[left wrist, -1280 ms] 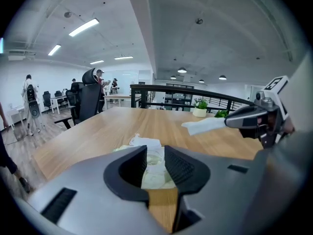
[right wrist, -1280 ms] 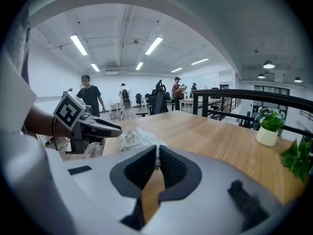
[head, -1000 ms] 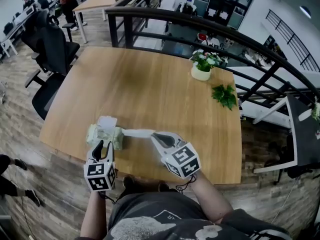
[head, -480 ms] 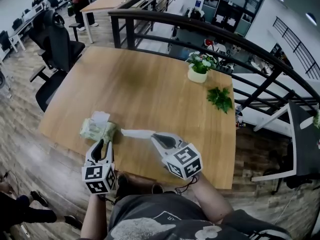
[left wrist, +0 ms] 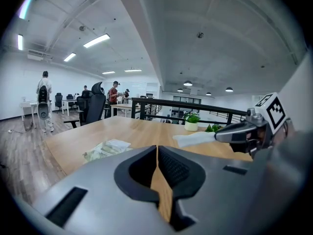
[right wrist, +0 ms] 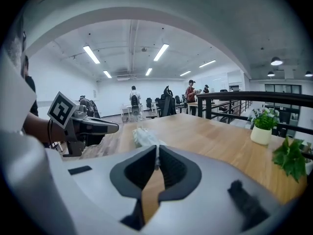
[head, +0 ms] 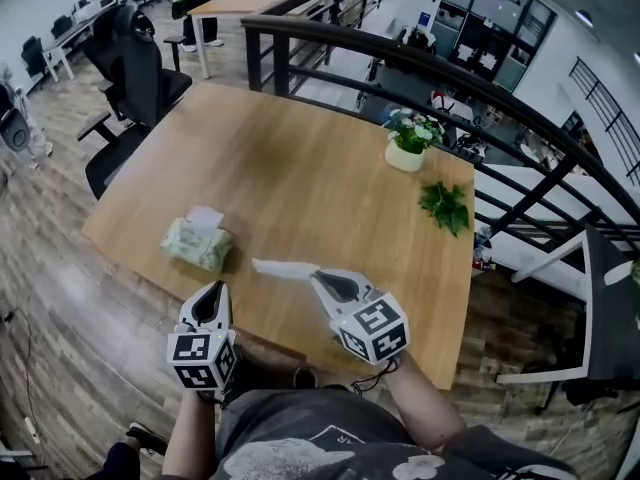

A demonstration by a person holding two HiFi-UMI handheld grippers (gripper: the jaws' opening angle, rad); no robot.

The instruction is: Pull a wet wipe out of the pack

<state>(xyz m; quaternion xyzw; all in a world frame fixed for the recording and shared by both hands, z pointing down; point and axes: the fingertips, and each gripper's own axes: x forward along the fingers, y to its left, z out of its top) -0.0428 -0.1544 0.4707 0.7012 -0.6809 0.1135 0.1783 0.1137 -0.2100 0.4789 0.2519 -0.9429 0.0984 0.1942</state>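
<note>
soft green wipe pack [head: 197, 245], crumpled, on smooth wooden table [head: 300, 168]; left gripper [head: 212, 290] jaws just closed together, nothing between; right gripper [head: 316, 274] pinches limp white wet wipe [head: 283, 266].

The grey left gripper [head: 211, 293] with a marker cube points forward and slightly down; its jaws have just been closing and meet on nothing. The matching right gripper [head: 320, 277] pinches a white wet wipe [head: 283, 267].
</note>
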